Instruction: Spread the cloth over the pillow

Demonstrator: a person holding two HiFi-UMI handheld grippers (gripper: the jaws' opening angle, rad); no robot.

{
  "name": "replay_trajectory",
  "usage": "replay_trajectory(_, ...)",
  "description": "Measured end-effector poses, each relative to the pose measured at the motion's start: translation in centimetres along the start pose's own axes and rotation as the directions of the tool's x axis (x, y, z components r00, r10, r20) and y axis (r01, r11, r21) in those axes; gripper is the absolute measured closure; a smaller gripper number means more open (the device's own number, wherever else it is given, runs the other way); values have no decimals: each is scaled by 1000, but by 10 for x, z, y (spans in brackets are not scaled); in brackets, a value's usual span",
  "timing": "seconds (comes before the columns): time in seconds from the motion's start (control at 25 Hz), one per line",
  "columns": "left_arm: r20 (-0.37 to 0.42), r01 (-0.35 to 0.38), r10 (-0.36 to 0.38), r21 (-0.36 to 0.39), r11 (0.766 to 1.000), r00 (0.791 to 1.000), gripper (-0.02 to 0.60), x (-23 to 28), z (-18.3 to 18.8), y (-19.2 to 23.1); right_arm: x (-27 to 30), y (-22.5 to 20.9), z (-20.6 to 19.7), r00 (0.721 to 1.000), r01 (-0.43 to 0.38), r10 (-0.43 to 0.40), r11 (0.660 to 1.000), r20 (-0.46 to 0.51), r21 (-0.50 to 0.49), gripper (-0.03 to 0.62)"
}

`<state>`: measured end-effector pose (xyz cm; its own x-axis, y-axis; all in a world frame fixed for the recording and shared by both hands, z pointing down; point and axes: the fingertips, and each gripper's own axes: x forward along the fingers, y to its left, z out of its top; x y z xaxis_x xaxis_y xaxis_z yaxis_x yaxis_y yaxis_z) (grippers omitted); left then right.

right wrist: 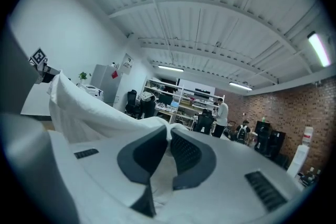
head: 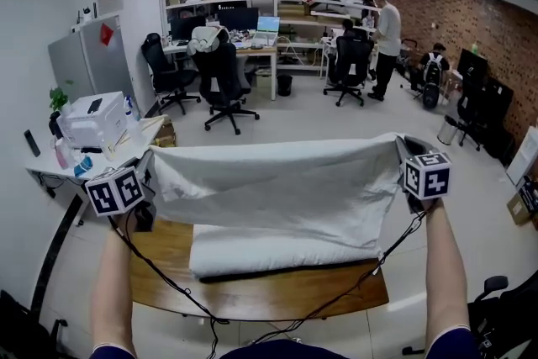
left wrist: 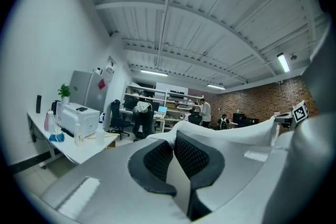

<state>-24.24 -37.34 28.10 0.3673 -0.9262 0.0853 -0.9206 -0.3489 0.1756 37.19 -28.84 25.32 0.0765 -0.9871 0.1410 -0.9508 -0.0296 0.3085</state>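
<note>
A white cloth [head: 277, 185] hangs stretched in the air between my two grippers, above a white pillow [head: 277, 255] that lies on the wooden table [head: 252, 294]. My left gripper [head: 145, 168] is shut on the cloth's left top corner; in the left gripper view the cloth [left wrist: 226, 131] is pinched between the black pads [left wrist: 157, 160]. My right gripper [head: 407, 149] is shut on the right top corner; in the right gripper view the cloth [right wrist: 100, 107] runs off to the left from its pads [right wrist: 184, 152]. The cloth hides the pillow's far part.
A white desk [head: 92, 151] with a printer [head: 94, 120] and bottles stands at the left. Black office chairs [head: 220, 84] and desks fill the room behind. A person [head: 387, 34] stands at the far shelves, another sits at the right. Cables [head: 210, 311] trail over the table's near edge.
</note>
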Motion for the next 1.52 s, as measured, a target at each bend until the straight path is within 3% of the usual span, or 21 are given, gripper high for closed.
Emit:
replay_trajectory(0.48,64,12,-14,35,999,998,570,-27,32,-33,1,-34,50,996,40,-38,999,80,-27,554)
replay_trajectory(0.84,83,-51,44,75,996,996,571,-53,54,-55,19,-46,63,993,-3,7,1000,119,-31,554)
replay_trajectory(1.08,89,-58,53,52,997,995,571,-57,85,-75,41,-49,71,987,-57,61,998,151,-35,555)
replay_trajectory(1.52,57,-72,68,66,995,996,571,19,112,-36,87,-42,98,987,-12,17,999,157,-30,556)
